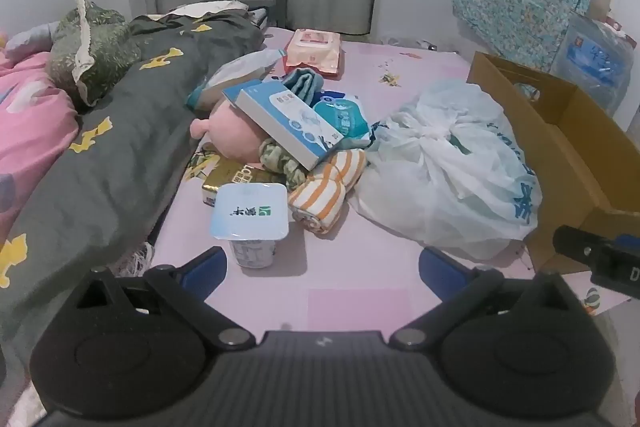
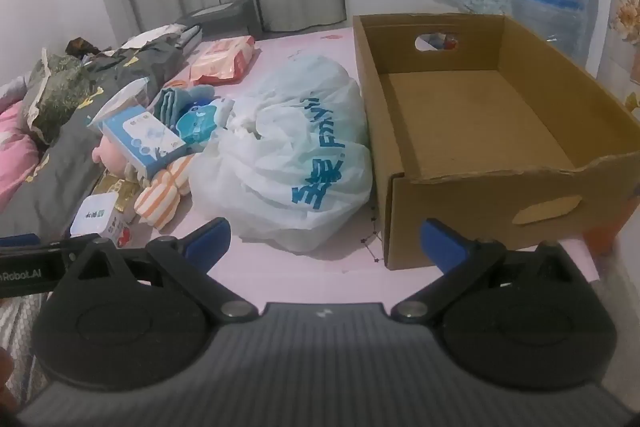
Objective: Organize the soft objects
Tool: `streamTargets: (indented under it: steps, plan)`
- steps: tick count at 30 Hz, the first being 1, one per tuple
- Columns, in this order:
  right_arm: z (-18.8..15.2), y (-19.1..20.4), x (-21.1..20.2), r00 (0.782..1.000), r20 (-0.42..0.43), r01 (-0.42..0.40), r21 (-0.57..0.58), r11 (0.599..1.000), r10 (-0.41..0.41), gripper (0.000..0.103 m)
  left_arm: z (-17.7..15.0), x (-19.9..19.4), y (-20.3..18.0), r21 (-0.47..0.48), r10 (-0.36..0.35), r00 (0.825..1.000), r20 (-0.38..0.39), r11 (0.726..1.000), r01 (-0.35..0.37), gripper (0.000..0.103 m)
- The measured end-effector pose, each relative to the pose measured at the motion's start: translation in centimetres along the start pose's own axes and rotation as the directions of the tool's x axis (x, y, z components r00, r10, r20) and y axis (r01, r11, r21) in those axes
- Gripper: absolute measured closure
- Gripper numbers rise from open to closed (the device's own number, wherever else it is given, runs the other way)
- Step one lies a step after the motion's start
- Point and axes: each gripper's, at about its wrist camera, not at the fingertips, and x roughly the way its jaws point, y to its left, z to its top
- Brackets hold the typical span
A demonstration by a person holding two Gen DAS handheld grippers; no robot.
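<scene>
Fingers of the left hand-held gripper [image 1: 320, 265] stand spread wide and hold nothing, low over the pink sheet of the bed [image 1: 352, 291]. The right hand-held gripper [image 2: 323, 241] is spread the same way and also empty, with its fingers pointing between the plastic bag and the cardboard box.

Just beyond the left fingers stands a sealed yogurt cup [image 1: 250, 219], which is stiff and not a soft thing. Behind it lies the pile. The striped orange-and-white cloth roll [image 1: 326, 191] is nearest; it looks light and squashy, so a pinch across its middle should hold well. The pink plush toy [image 1: 232, 135] lies under a blue-and-white carton [image 1: 286, 123], so the carton would probably slide off if the toy is pulled. A folded teal towel [image 1: 306, 83] sits further back.

The white plastic bag [image 2: 292, 151], knotted at the top, is bulky but seems light. Its film is slippery, so the knot is the best place to take hold. What is inside I cannot tell.

The cardboard box [image 2: 472, 187] touches the bag on the right side, and its floor is bare.
</scene>
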Motion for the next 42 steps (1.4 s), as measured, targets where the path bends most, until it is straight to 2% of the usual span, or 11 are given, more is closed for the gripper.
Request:
streamTargets:
  steps: [5,11,13,42]
  plan:
    - [0.2,0.0,0.5,1.000,0.001,0.003,-0.017,1.000,-0.003,0.001,0.4,0.1,0.8,-0.019,0.008,1.000,-0.012,1.000,-0.009,0.000]
    - [0.3,1.1,-0.8,0.999,0.035,0.021,-0.027,0.999,-0.020,0.001,0.2,0.2,0.6,-0.023,0.026,0.999,-0.019,0.999,-0.026,0.000]
    - [0.1,0.2,-0.4,0.999,0.035,0.002,-0.011,1.000,-0.001,0.001,0.1,0.2,0.5,-0.022,0.027,0.999,-0.024,0.999,-0.028,0.000]
    - [0.0,0.4,0.2,1.000,-0.010,-0.029,-0.016,0.999,0.029,0.001,0.1,0.3,0.6,-0.031,0.033,0.999,-0.040,0.999,-0.035,0.000]
